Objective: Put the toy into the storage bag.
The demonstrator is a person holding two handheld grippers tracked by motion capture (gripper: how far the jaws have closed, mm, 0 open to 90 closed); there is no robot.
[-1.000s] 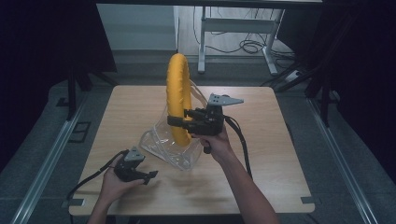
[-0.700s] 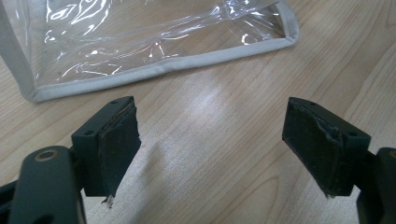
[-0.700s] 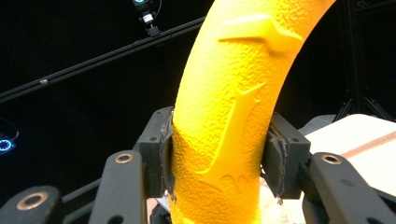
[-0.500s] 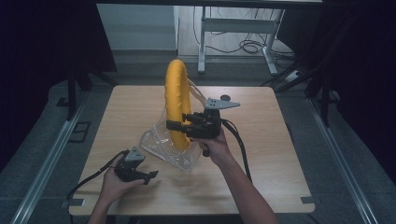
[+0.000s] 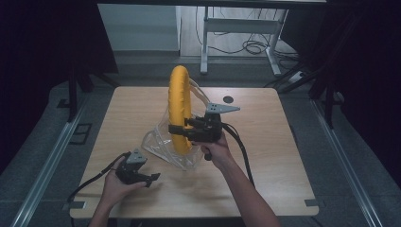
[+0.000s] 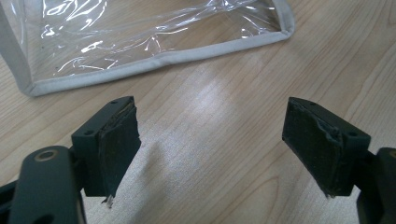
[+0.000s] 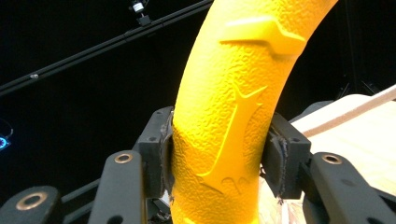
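In the middle of the high view, the right gripper (image 5: 176,128) was clamped on a yellow ring (image 5: 180,108), which stood up on edge, its top reaching toward the upper centre of the frame above the wooden table (image 5: 283,161). The ring's lower part sat inside a clear plastic pouch (image 5: 165,146) with a pale trimmed edge, and the pouch rested on the table just left of centre. In the right gripper view, both black pads (image 7: 161,156) pressed against the ring's (image 7: 229,126) textured sides, one on each flank, in the lower half of the frame; raised fin-like shapes showed on its yellow surface.

At the lower left of the high view, the left gripper (image 5: 150,178) lay low over the table, held in the left hand (image 5: 116,187), near the pouch but apart from it. In the left gripper view its jaws stood wide apart with bare wood between them, and the pouch's (image 6: 154,32) trimmed corner lay across the top of the frame.
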